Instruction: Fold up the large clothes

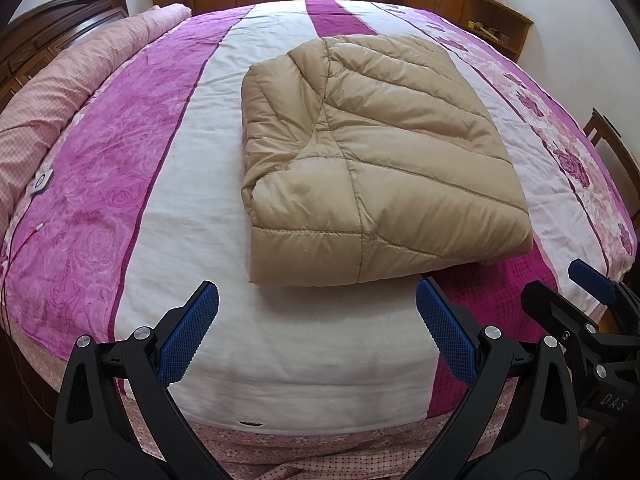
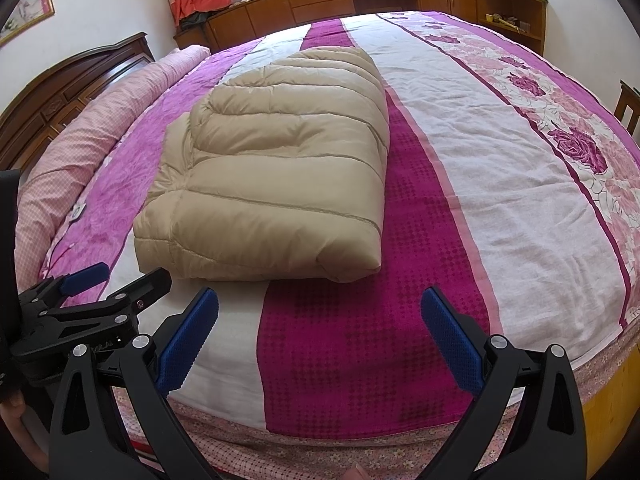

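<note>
I see the folded tan jacket (image 1: 372, 160) lying mid-bed, beyond both tools. My left tool (image 1: 316, 332) and right tool (image 2: 320, 336) hover over the bed's near edge, jaws spread wide, holding nothing. A pink rolled quilt (image 1: 80, 80) lines the bed's left edge.

Folded beige puffer jacket (image 2: 272, 168) is seen lying on the striped bedspread (image 2: 500, 208). Right gripper (image 2: 319, 300) is held spread wide, empty, near the bed edge (left gripper (image 2: 116, 278) at lower left, also spread).
</note>
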Tool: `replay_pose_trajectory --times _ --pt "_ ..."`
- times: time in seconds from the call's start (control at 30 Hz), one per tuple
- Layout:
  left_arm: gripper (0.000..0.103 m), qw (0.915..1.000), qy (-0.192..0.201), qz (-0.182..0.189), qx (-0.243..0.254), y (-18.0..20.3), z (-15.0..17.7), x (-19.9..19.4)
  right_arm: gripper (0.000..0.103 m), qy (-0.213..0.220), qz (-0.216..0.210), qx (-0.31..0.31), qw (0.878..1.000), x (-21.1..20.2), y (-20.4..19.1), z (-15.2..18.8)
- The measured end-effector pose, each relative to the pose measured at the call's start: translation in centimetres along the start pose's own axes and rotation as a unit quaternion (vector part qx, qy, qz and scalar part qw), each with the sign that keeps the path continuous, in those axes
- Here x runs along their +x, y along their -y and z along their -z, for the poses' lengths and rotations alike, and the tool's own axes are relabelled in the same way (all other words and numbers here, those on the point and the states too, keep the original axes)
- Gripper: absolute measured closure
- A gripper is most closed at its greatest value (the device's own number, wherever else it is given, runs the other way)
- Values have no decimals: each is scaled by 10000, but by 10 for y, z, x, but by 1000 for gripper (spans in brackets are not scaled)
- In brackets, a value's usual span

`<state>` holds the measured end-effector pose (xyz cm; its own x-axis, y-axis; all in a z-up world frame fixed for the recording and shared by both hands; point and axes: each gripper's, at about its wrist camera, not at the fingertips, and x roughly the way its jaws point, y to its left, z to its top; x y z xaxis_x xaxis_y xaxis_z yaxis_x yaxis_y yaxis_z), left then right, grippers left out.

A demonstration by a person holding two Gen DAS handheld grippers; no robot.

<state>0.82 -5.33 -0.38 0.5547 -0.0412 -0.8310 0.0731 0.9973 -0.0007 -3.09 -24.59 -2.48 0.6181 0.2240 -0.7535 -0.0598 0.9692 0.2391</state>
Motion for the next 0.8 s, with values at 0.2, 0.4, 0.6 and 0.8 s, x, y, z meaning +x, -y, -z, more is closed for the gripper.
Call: replay_pose_trajectory --times 0.2,0.4,0.6,0.8 --pt "4 9998 -54 168 -59 -1 0 3 6 -17 50 64 10000 4 9 -1" --pt "4 9995 15 -69 -306 -30 -2 5 6 149 358 259 9989 0 40 -10" --pt "4 9902 170 -1025 -933 -127 -15 14 6 609 1356 753 9860 1 119 -39" --pt "4 9670 216 -1856 -1730 -264 -37 63 6 510 2568 1217 9574 47 233 -79"
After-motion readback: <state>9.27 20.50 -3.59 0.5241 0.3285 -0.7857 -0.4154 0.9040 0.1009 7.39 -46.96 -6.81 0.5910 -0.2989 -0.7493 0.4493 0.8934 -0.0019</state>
